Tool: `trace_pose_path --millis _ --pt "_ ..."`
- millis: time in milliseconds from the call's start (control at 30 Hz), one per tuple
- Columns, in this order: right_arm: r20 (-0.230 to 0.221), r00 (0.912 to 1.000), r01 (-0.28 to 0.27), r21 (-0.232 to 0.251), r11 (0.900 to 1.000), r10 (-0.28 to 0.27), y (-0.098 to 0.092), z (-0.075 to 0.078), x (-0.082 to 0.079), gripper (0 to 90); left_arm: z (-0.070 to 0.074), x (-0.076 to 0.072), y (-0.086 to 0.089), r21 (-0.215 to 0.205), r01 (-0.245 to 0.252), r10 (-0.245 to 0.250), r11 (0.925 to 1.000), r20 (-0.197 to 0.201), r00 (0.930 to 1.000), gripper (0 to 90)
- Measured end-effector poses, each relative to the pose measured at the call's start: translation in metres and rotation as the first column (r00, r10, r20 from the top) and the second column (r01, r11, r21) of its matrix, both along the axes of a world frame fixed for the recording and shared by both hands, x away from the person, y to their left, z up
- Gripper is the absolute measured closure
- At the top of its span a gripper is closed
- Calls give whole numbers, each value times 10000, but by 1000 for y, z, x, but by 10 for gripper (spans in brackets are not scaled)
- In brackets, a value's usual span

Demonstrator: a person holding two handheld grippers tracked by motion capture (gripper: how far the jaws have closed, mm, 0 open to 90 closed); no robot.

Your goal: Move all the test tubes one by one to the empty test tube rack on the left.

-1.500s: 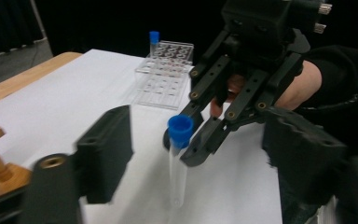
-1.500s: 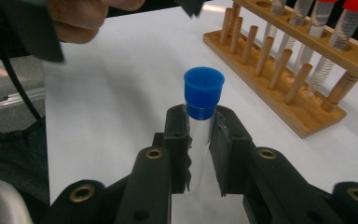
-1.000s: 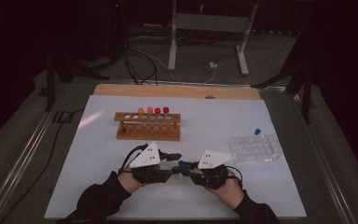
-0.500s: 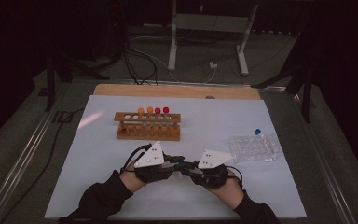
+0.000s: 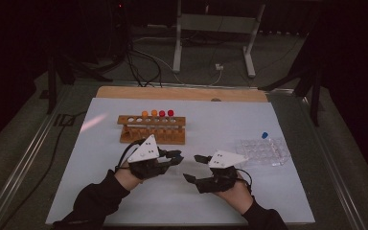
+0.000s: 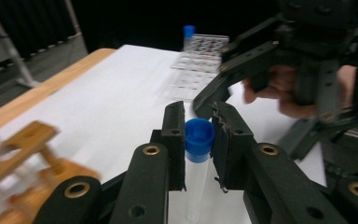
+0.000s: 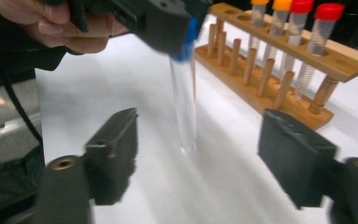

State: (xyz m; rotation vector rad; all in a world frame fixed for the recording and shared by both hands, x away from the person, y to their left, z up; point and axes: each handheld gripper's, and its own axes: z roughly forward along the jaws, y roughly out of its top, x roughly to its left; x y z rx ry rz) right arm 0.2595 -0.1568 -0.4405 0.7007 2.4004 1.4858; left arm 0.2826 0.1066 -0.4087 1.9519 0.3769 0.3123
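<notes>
Handed-over clear tube [image 6: 197, 172], blue cap [image 6: 199, 136]

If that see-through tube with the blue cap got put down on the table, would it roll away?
Probably yes. The tube looks round and smooth, so lying flat it would likely roll. It looks empty, so it is probably light. The left hand-held gripper pinches it just at the blue cap, so it might swing a little.

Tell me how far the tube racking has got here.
Four capped tubes already stand in the wooden rack. In hand: the left tongs pinch a blue-capped tube just under its cap, and the right tongs, which have just opened, stand apart from it. Left: seating this tube in a free hole, and perhaps the blue-capped tube by the clear tray.
</notes>
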Motion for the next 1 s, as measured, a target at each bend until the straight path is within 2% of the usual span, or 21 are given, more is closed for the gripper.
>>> trace_pose_path --millis 33,100,167,200,333,400,467,700,800,1000 --pt "-10 10000 57 36 10000 -57 -1 0 1 163 2 2 4 1 -159 159 9999 37 9999 771" --pt "-14 9997 233 136 9996 -232 -3 1 1 130 7 6 14 -32 -403 404 9992 63 9992 770" --pt "43 9993 378 217 9990 -379 -4 2 2 72 12 10 23 28 -771 770 9970 244 9967 770" --pt "78 9991 414 246 9988 -416 -5 2 2 60 14 14 28 -91 -926 927 9957 209 9955 770" --pt "110 9991 404 351 9986 -408 -10 3 2 10 25 26 46 -71 -1599 1601 9871 379 9864 770" --pt "10 9988 479 418 9980 -480 -12 4 3 0 30 32 53 8 -1901 1898 9818 530 9804 770" --pt "-49 9988 491 477 9977 -489 -15 5 4 0 35 38 60 -90 -2160 2162 9763 519 9750 771" --pt "98 9974 710 705 9950 -719 -19 6 4 0 45 57 75 98 -2957 2938 9552 857 9520 771" --pt "173 9973 697 659 9954 -710 -19 5 4 0 46 66 80 173 -3152 3125 9489 902 9456 770" --pt "198 9977 633 573 9963 -645 -19 5 3 0 45 81 87 -24 -3486 3474 9373 880 9336 770"
